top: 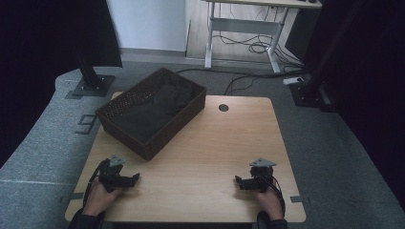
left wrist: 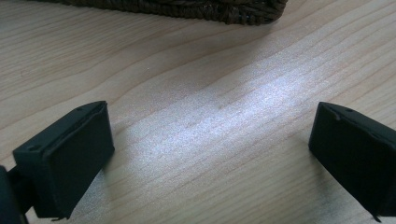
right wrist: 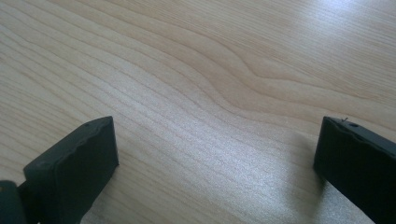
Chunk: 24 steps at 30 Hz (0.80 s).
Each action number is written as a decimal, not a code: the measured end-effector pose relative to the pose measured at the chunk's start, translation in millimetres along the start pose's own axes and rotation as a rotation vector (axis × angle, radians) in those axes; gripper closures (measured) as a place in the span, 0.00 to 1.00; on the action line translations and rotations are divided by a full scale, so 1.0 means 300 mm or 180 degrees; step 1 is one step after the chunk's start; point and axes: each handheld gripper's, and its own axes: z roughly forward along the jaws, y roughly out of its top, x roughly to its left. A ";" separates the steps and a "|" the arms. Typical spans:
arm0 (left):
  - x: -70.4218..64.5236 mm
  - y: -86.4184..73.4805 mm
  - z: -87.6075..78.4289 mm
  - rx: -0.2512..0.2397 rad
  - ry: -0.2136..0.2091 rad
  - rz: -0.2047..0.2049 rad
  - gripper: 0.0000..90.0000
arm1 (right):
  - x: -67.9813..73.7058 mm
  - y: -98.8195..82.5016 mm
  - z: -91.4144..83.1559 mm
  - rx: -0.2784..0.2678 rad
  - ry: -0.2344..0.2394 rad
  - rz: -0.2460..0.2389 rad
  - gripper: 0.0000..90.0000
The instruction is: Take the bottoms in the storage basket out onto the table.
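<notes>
Left claw (top: pixel 135 177) and right claw (top: pixel 237 180) rest low on the wooden counter (top: pixel 210 143), tips turned toward each other — both released, jaws wide with bare wood between them. The woven basket (top: pixel 152 112), holding dark cloth (top: pixel 153 109), stands just beyond the left claw — well apart from the right.

Looks like a lab or office room: grey carpet floor (top: pixel 329 157), black stands (top: pixel 88 71) by the far corners of the wood surface (top: pixel 215 157), loose cables (top: pixel 253 47) under a white desk (top: pixel 243 24).
</notes>
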 end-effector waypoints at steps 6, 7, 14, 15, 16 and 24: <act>0.001 0.001 0.001 -0.0001 -0.0003 0.0007 0.00 | 0.001 0.001 0.001 0.0000 -0.0014 0.0019 0.00; 0.001 0.001 0.001 -0.0001 -0.0003 0.0007 0.00 | 0.001 0.001 0.001 0.0000 -0.0017 0.0019 0.00; 0.001 0.001 0.002 -0.0001 -0.0004 0.0007 0.00 | 0.001 0.002 0.002 0.0002 -0.0025 0.0023 0.00; 0.001 0.001 0.002 -0.0001 -0.0003 0.0007 0.00 | 0.002 0.002 0.002 0.0002 -0.0026 0.0025 0.00; 0.001 0.001 0.002 0.0000 -0.0003 0.0007 0.00 | 0.002 0.002 0.002 0.0003 -0.0026 0.0025 0.00; 0.001 0.002 0.002 0.0000 -0.0003 0.0007 0.00 | 0.002 0.002 0.002 0.0002 -0.0028 0.0030 0.00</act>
